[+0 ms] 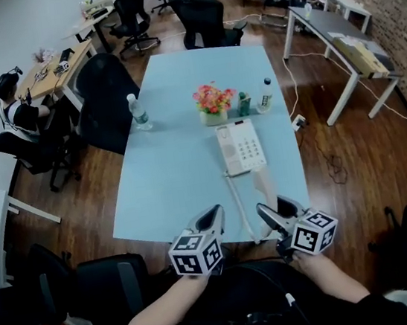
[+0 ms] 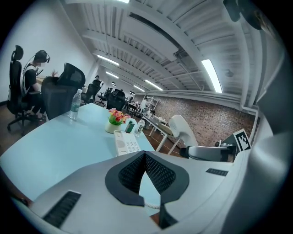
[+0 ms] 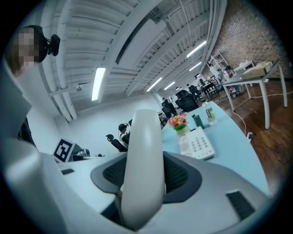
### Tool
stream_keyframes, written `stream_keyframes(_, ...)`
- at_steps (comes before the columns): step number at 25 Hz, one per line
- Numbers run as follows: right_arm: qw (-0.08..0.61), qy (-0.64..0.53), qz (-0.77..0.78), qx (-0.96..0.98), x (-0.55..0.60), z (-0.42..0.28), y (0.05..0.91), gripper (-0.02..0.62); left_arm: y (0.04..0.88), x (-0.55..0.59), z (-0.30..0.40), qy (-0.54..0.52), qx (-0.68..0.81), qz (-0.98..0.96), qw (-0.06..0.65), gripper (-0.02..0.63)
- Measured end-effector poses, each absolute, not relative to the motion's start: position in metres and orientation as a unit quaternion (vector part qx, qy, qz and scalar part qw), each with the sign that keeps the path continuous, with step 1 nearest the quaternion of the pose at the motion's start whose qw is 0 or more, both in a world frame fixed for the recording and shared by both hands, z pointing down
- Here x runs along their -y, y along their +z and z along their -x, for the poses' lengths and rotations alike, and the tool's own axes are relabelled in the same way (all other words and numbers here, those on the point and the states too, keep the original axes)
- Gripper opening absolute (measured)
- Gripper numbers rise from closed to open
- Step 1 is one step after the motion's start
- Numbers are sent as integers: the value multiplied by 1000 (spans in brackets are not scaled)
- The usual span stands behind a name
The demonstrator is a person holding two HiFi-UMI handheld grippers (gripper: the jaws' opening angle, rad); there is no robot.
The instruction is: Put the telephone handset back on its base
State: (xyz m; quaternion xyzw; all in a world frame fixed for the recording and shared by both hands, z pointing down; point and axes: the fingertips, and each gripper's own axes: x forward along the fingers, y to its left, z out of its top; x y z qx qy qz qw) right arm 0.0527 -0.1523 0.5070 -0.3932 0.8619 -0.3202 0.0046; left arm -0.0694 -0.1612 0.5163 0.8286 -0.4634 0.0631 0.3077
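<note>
The white telephone base [image 1: 240, 147] lies on the light blue table [image 1: 168, 178], keypad up, past the middle. Its white handset [image 1: 265, 185] stands tilted between the jaws of my right gripper [image 1: 277, 212], which is shut on it near the table's front edge. In the right gripper view the handset [image 3: 144, 169] fills the gap between the pads, with the base [image 3: 198, 144] beyond it. A thin cord [image 1: 239, 209] runs from the base toward me. My left gripper [image 1: 211, 218] hovers beside the right one, shut and holding nothing; its pads [image 2: 158, 176] meet.
A pot of flowers [image 1: 213, 102], two small bottles [image 1: 244, 103] [image 1: 265, 95] and a water bottle [image 1: 137, 111] stand behind the base. Black office chairs [image 1: 108, 96] ring the table. A person [image 1: 16, 109] sits at a desk far left. Another table [image 1: 345, 48] is at right.
</note>
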Motion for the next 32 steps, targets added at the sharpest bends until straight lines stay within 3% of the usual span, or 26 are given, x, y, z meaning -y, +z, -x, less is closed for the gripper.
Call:
stream_keyframes(13, -35, -326, 469, -820, 262, -13, 537, 230, 537, 242, 140, 62, 443, -830, 334, 0)
stream_keyframes(27, -193, -343, 525, -755, 395, -19, 668, 230, 573, 271, 190, 43, 501, -774, 385, 0)
stream_keyframes(32, -212, -350, 540, -735, 412, -17, 698, 230, 582, 270, 206, 39, 520, -755, 397, 0)
